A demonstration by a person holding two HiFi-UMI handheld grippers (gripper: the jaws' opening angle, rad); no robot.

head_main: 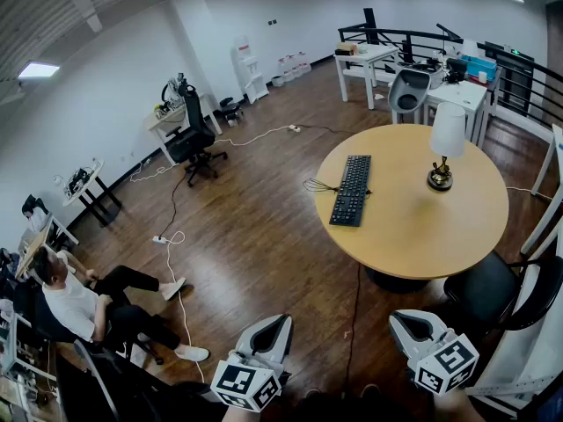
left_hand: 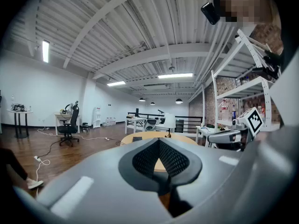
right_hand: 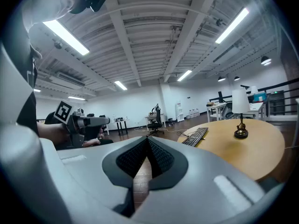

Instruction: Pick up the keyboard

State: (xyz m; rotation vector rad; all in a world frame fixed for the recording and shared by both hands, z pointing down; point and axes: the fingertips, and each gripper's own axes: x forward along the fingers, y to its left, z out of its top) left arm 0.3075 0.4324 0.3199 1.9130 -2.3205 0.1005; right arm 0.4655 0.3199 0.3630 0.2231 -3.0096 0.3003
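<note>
The fingers (left_hand: 145, 158) of the left gripper (head_main: 278, 323) and of the right gripper (head_main: 415, 318) were pressed together with nothing between them. Both tools were held low at the near edge of the head view, well apart from the round wooden tabletop (head_main: 413, 236). The black keyboard (head_main: 351, 190) lay flat and untouched on the tabletop's left part, with a wire whisk (head_main: 318, 185) just beside its left edge and a white-shaded lamp (head_main: 444, 148) standing to its right. A black chair (head_main: 493, 293) stood at the tabletop's near right rim. A person (head_main: 79, 306) sat at the room's left edge.
</note>
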